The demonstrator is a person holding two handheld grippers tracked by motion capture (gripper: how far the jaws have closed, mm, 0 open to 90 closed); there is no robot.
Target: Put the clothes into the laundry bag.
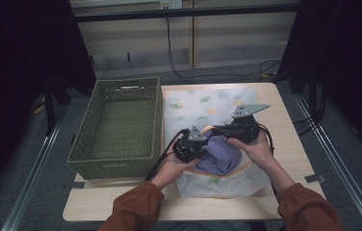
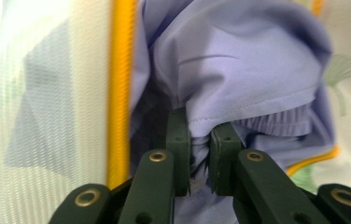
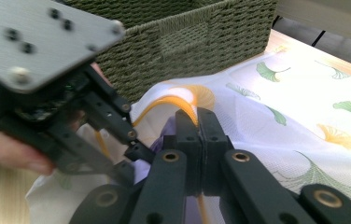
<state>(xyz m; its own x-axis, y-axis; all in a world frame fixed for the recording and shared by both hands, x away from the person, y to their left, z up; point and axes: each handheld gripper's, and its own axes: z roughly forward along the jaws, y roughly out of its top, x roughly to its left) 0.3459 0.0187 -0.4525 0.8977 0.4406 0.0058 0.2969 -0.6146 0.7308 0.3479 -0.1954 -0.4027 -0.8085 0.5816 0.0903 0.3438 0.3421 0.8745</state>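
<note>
**Stuffing a purple garment into a mesh laundry bag, two grippers at once**

High view: I'm at a pale wooden table (image 1: 290, 144) in a dim room with dark curtains at the sides, cables on the grey floor. A woven olive-green rectangular basket (image 1: 116, 127) sits on the table's left part, nothing visible in it. Beside it lies the white mesh bag with ginkgo-leaf print and yellow-orange trim (image 1: 203, 103), with the lilac fabric garment (image 1: 222, 154) bunched at its mouth.

Left gripper view: my left gripper (image 2: 200, 140) has its jaws nearly together, pinching a fold of the lilac cloth, I'd guess to feed it inside.

Right gripper view: my right gripper (image 3: 197, 135) is clamped on the yellow trim, probably to hold the opening up so the garment goes in
</note>
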